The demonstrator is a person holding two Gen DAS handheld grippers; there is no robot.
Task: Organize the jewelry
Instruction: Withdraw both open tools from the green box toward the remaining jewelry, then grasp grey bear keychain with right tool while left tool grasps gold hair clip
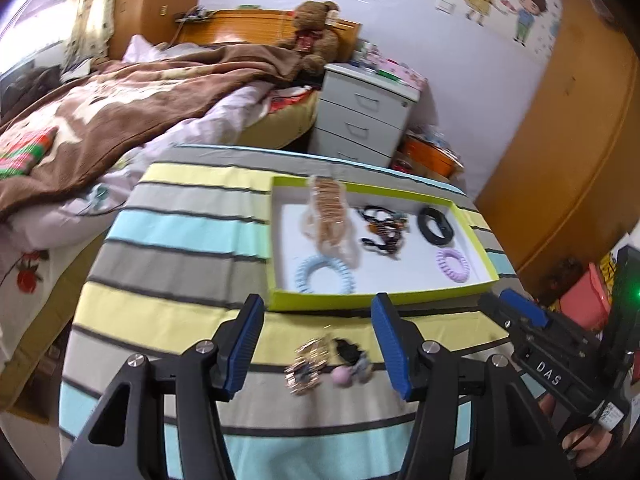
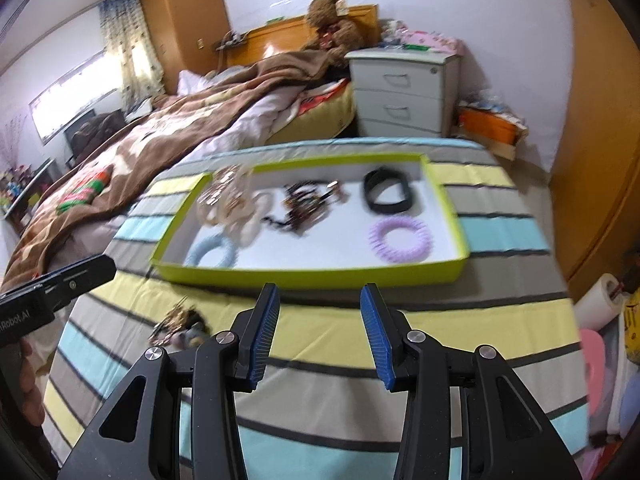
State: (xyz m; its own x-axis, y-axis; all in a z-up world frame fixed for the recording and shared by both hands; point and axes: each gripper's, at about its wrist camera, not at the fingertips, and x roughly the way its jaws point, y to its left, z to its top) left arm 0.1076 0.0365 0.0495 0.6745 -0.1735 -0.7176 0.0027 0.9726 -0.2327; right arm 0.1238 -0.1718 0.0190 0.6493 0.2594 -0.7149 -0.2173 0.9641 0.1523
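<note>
The bench (image 1: pixel 168 240), covered by a striped cloth, carried a green-rimmed tray (image 1: pixel 384 304) at about twelve o'clock from both cameras. Inside the tray, a bagged bundle of tan bands (image 1: pixel 330 216), a tangle of dark cords (image 1: pixel 382 230), a black band (image 1: pixel 436 226), a pale blue coil tie (image 1: pixel 322 276) and a lilac coil tie (image 1: pixel 456 262) were already laid out. One small heap of loose jewelry (image 1: pixel 328 364), a gold-coloured piece with dark and pink bits beside it, was left on the cloth outside the tray, just short of its near wall.

The left gripper (image 1: pixel 318 344) was seen with its jaws apart and nothing pressed between them; the heap lay on the cloth between and below the two pads, apparently untouched. The right gripper (image 2: pixel 320 332) was likewise seen parted and empty, aimed at the near wall of the tray, with the heap at roughly nine o'clock in its view (image 2: pixel 180 324).

The step in hand was judged to be the pick-up of the last loose heap by the left gripper. For that, the jaws would need to be lowered around the heap and closed on the whole cluster, which looked loose enough to be partly dropped. The heap would then need to be carried over the near wall and released on bare white floor of the tray, perhaps between the two coil ties.
</note>
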